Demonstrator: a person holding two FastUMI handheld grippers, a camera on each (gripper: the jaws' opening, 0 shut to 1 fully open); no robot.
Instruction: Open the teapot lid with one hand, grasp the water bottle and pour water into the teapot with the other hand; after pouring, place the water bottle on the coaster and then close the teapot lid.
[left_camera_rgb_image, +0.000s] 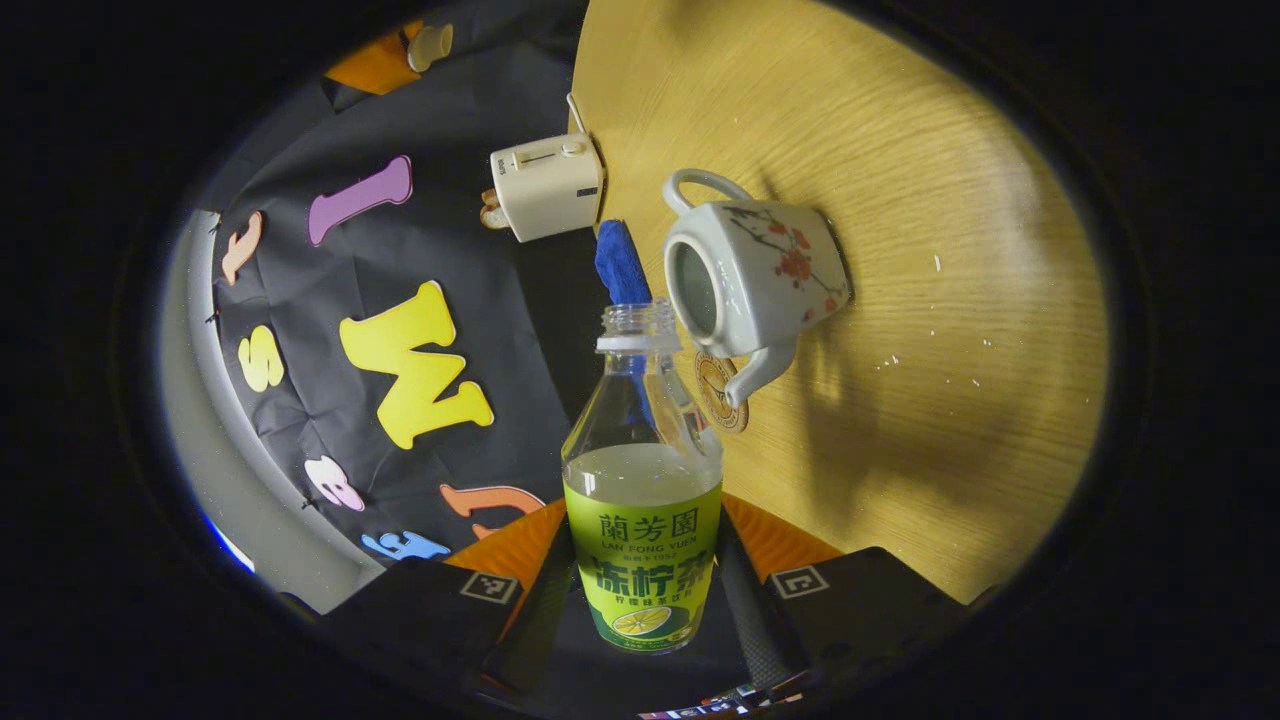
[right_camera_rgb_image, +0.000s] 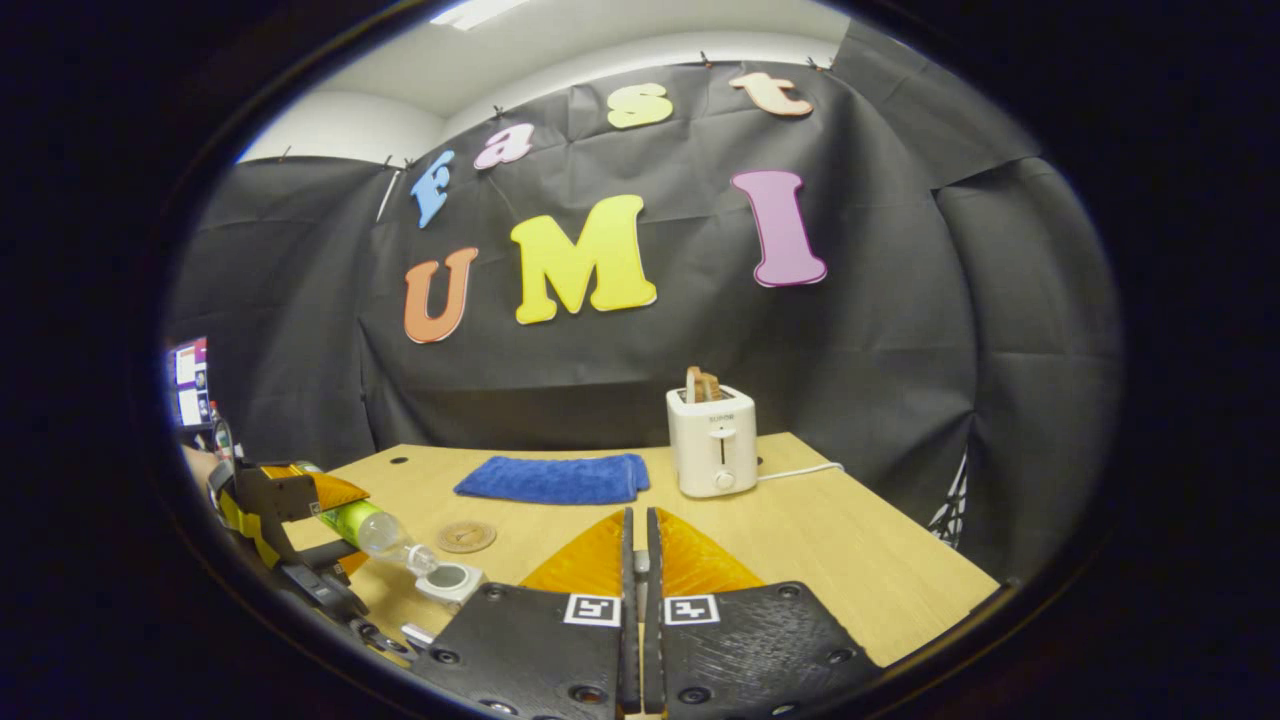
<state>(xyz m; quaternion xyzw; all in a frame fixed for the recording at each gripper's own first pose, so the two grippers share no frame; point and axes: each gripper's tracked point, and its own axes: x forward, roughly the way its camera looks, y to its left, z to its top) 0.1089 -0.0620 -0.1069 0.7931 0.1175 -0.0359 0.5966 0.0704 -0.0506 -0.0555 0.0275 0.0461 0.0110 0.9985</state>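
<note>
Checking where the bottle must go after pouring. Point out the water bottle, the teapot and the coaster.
water bottle (left_camera_rgb_image: 645, 560): left gripper view, on its label.
teapot (left_camera_rgb_image: 770, 270): left gripper view, on its painted side.
coaster (right_camera_rgb_image: 466, 537): right gripper view, on its flat top.

In the left gripper view the water bottle (left_camera_rgb_image: 643, 500) sits between the left tool's (left_camera_rgb_image: 645, 590) fingers, its open mouth just before the teapot's (left_camera_rgb_image: 750, 275) opening. The coaster (left_camera_rgb_image: 720, 392) lies on the desk (left_camera_rgb_image: 950, 300) beyond the bottle, under the spout. In the right gripper view, ahead of the right tool (right_camera_rgb_image: 636, 570), the folded towel (right_camera_rgb_image: 553, 478) lies left of the toaster (right_camera_rgb_image: 712, 440); the teapot stands at lower left.
</note>
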